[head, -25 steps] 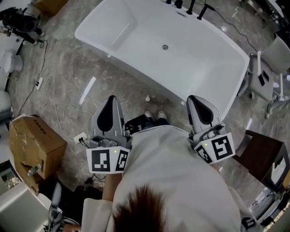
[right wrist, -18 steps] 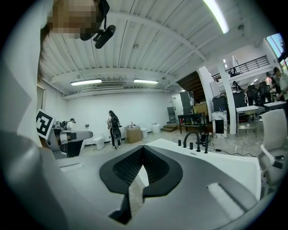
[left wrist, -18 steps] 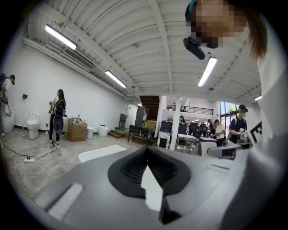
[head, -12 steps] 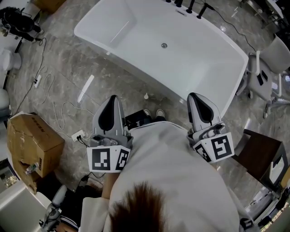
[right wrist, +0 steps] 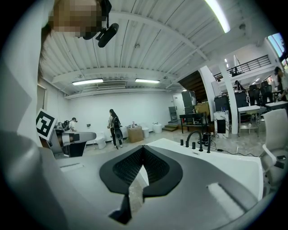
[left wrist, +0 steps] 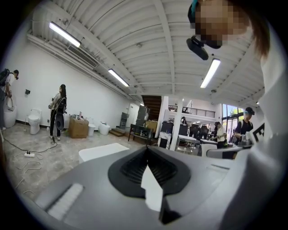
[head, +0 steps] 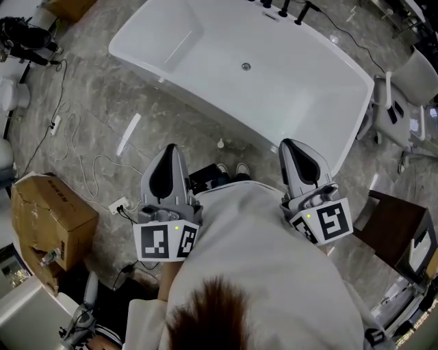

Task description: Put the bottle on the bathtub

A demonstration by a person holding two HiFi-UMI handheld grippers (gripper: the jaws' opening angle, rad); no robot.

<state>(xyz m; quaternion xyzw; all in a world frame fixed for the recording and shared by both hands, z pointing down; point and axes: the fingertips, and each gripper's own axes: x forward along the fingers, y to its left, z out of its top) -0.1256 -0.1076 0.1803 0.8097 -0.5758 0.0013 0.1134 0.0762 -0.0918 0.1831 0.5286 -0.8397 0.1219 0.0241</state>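
bathtub (head: 308, 96): on the floor ahead of the person, set diagonally
faucet set (head: 282, 8): on the bathtub's far rim, about mid-length
drain (head: 246, 66): in the bathtub bottom, between faucet set and near rim
small item (head: 220, 144): on the floor just before the near rim; can't tell what it is
left gripper (head: 169, 146), right gripper (head: 288, 143): side by side before the near rim, well apart
shoes (head: 233, 171): on the floor between the grippers
cardboard box (head: 48, 219): on the floor far left, well apart from the bathtub
cable (head: 72, 147): on the floor between box and bathtub
power strip (head: 118, 205): just left of the left gripper
chair (head: 404, 102): just beside the bathtub's right end
stand (head: 393, 229): right of the right gripper
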